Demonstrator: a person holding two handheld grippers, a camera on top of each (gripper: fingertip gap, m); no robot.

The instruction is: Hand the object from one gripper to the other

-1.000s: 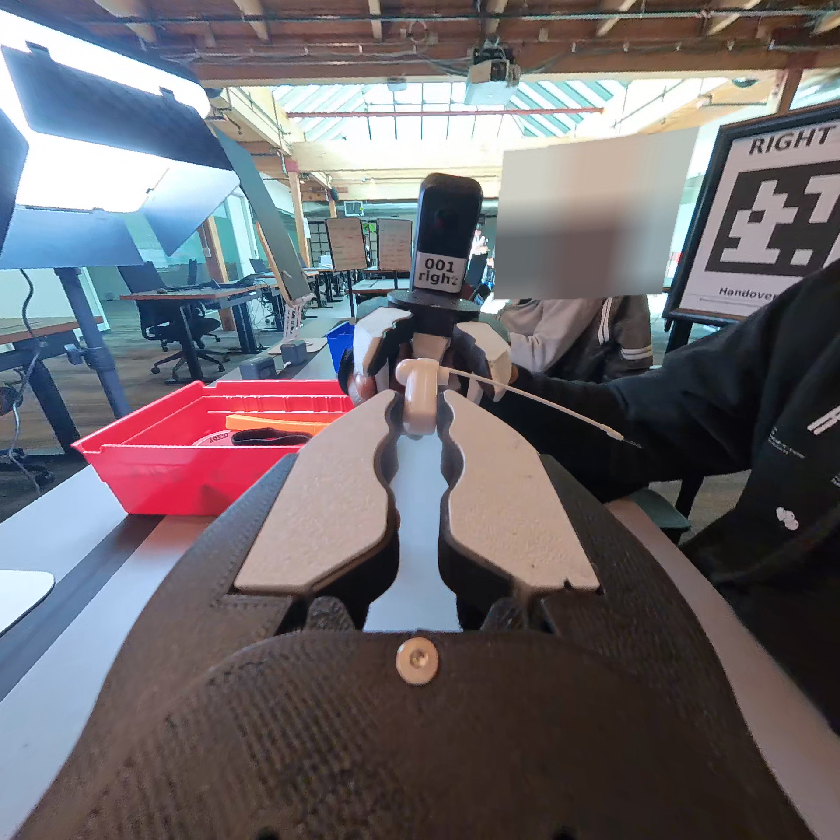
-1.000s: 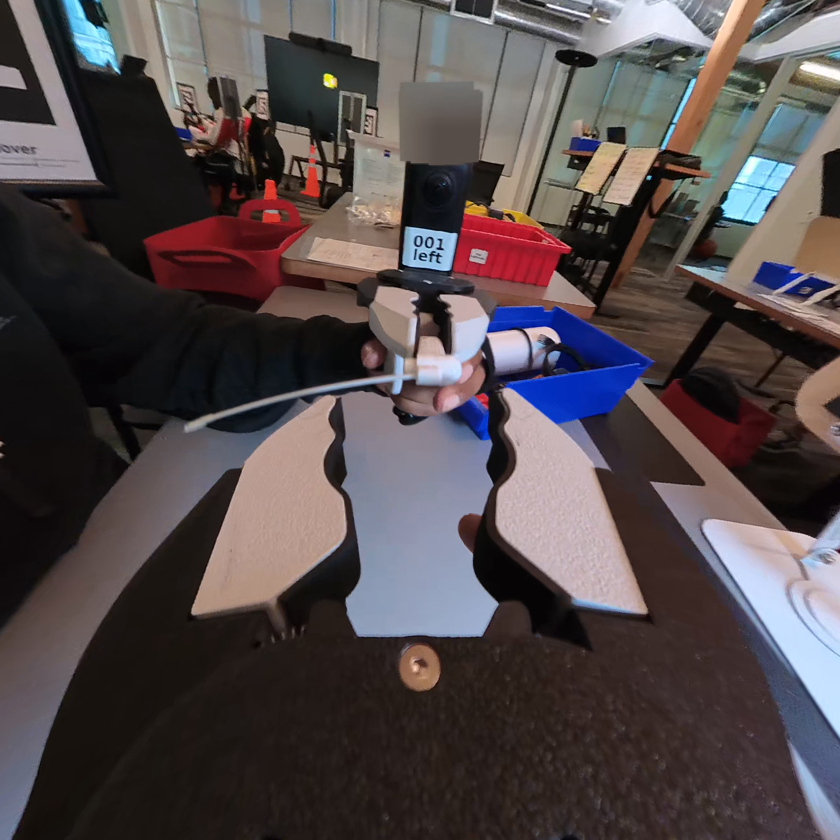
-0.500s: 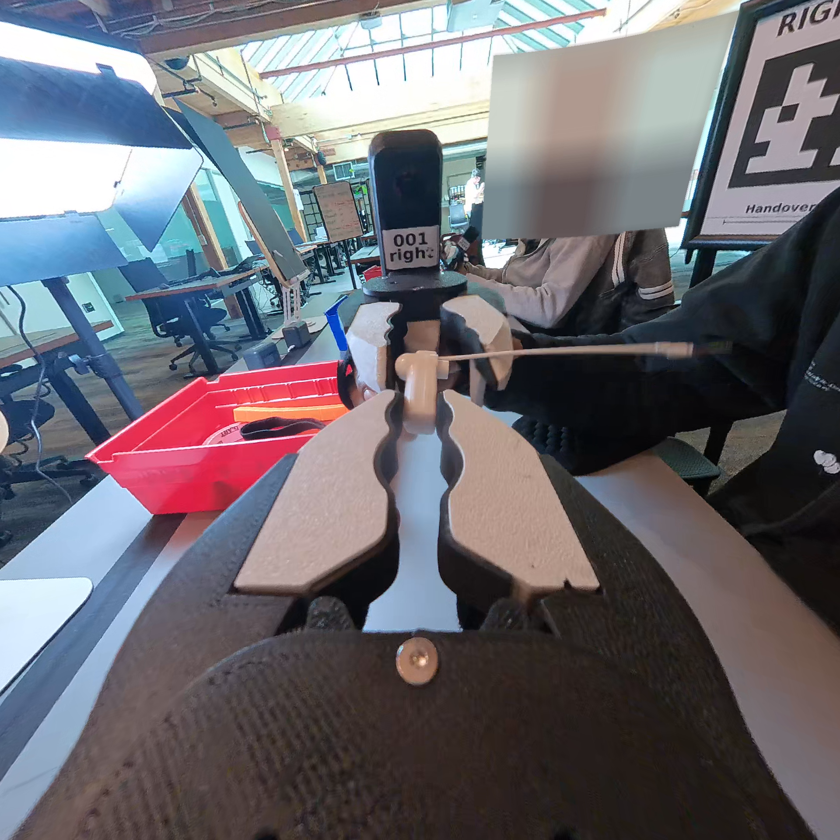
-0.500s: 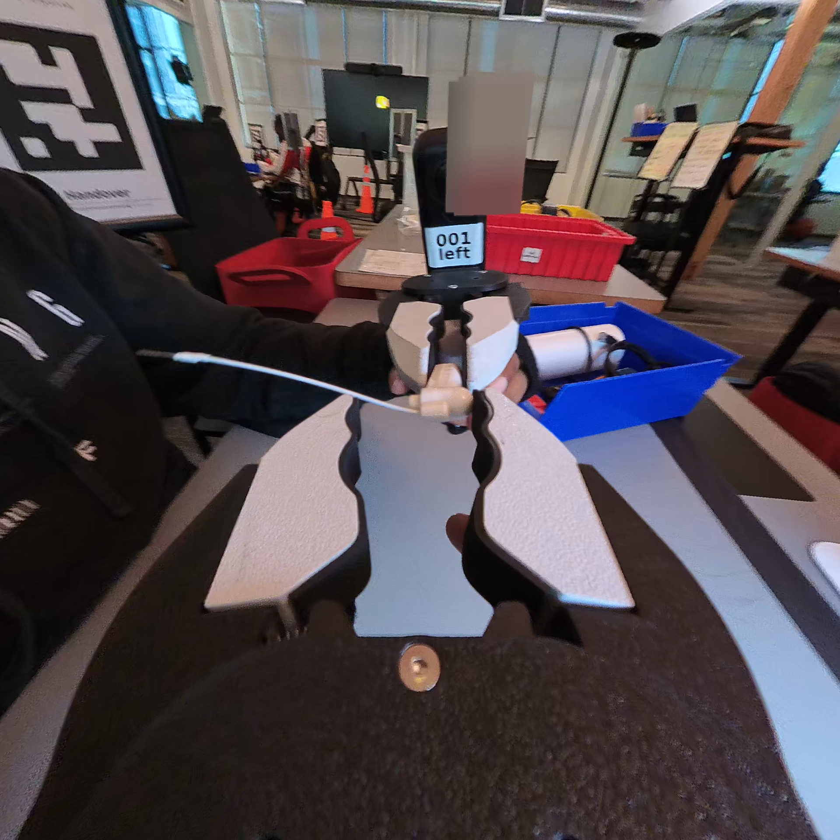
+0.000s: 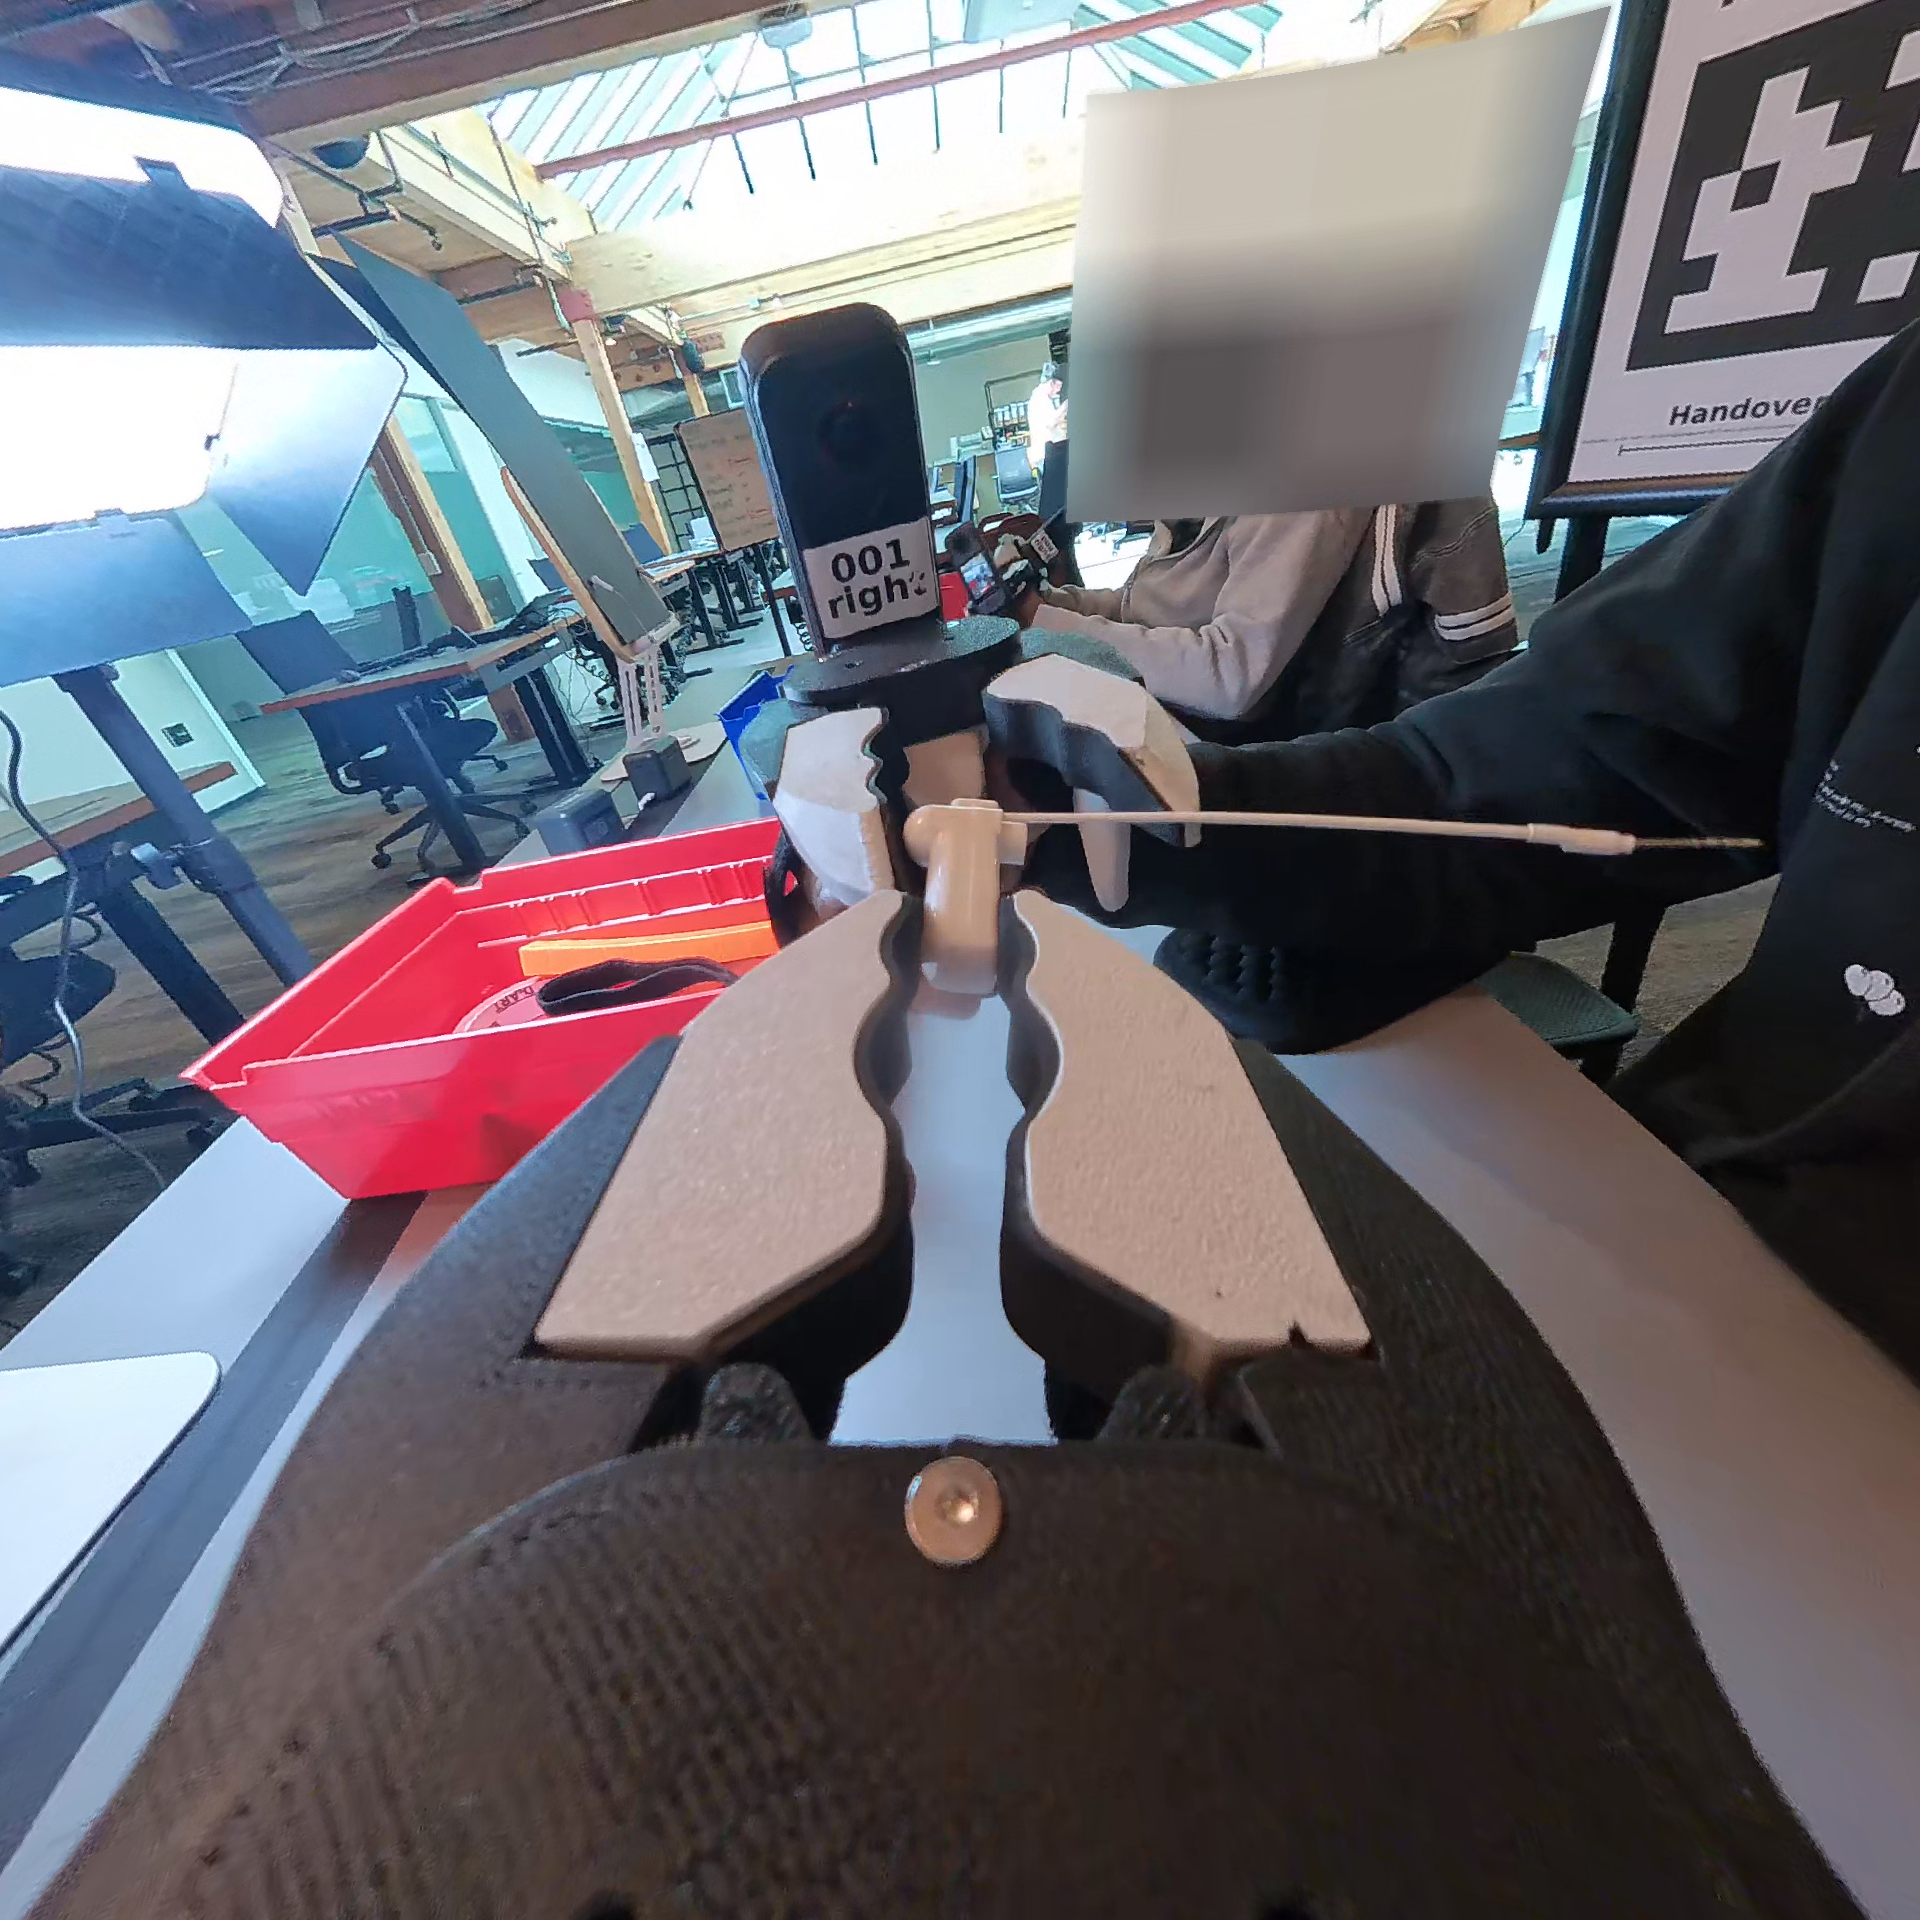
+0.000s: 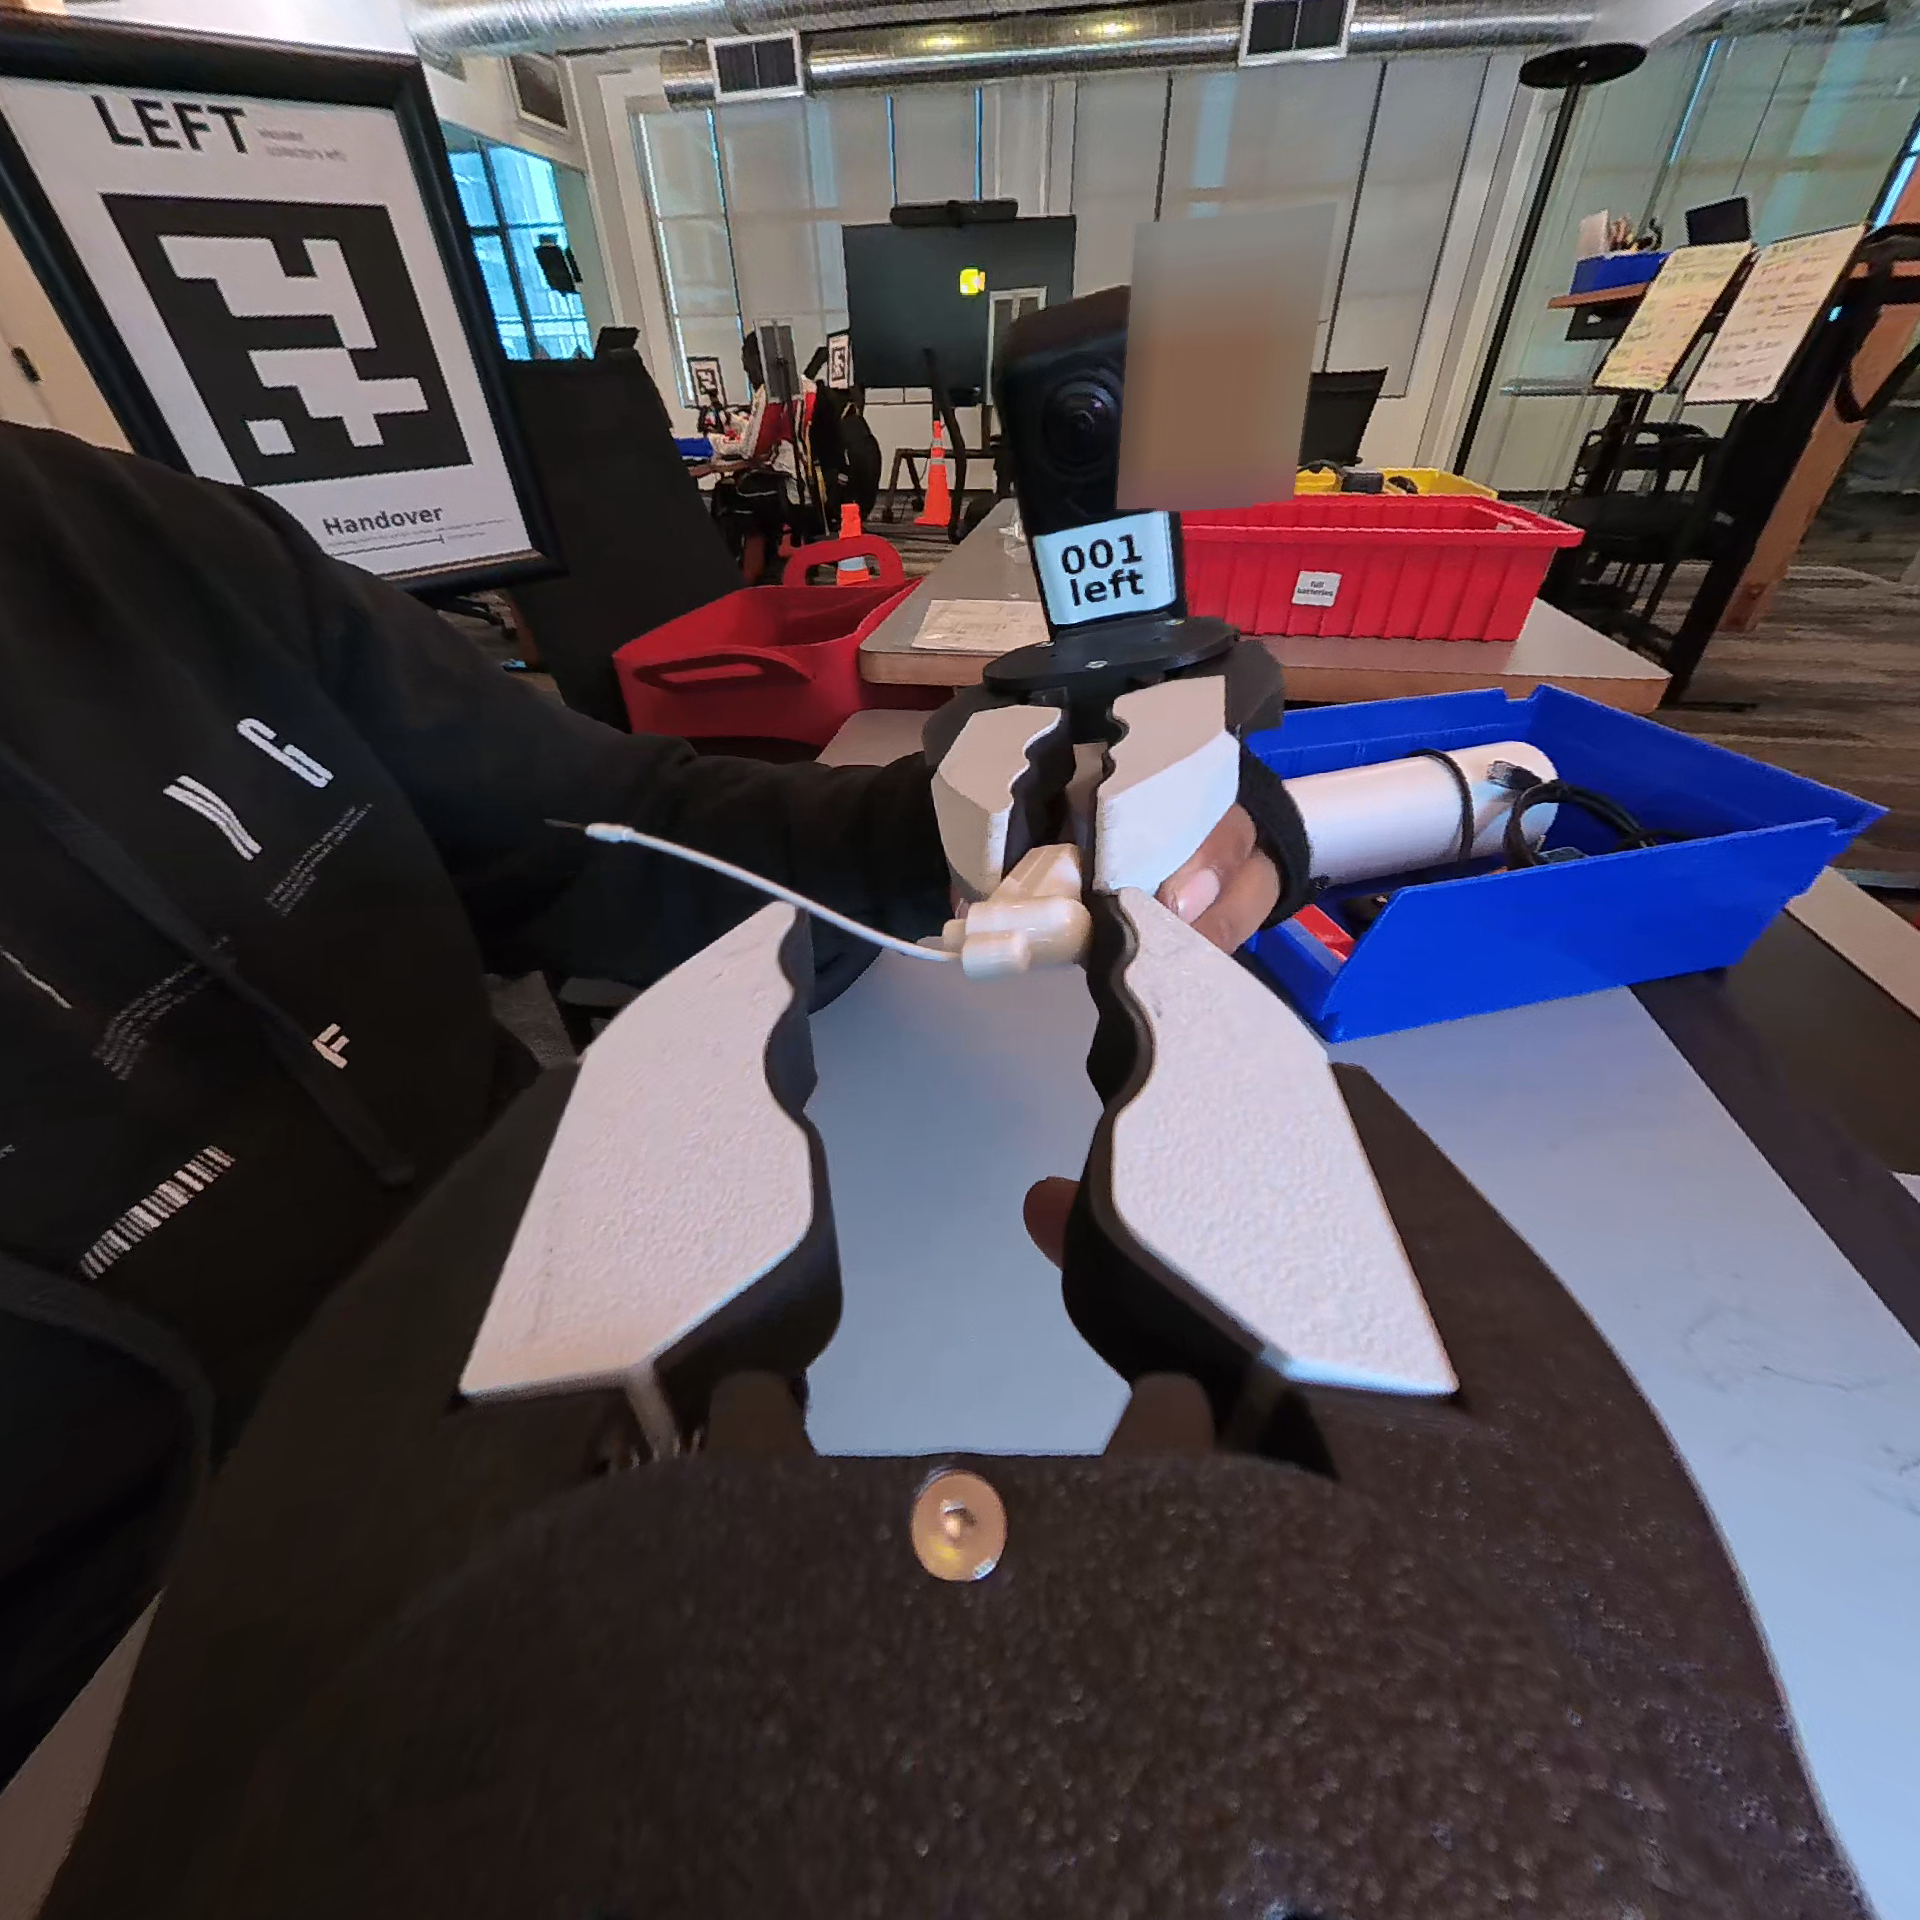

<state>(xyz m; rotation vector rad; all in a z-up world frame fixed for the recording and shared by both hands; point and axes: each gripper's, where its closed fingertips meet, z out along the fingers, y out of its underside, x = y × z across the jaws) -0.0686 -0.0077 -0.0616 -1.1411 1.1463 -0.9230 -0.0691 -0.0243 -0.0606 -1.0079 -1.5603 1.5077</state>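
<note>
Handover: both tongs at the white tag

Left tongs (image 5: pixel 958 940) pinch the white tag (image 5: pixel 961 868); right tongs (image 6: pixel 951 940) gape around it. Red bin (image 5: pixel 436 1023) left view only; blue bin (image 6: pixel 1558 914) right view only.

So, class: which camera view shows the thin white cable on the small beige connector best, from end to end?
The left wrist view: the thin white cable runs straight and level against a dark sleeve, its tip plain. The right wrist view shows it curving away from the beige connector, smaller.

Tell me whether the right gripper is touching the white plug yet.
Cannot tell. In the right wrist view the right gripper is open around the white plug; its right fingertip meets the plug's outline, but no contact shows plainly.
</note>
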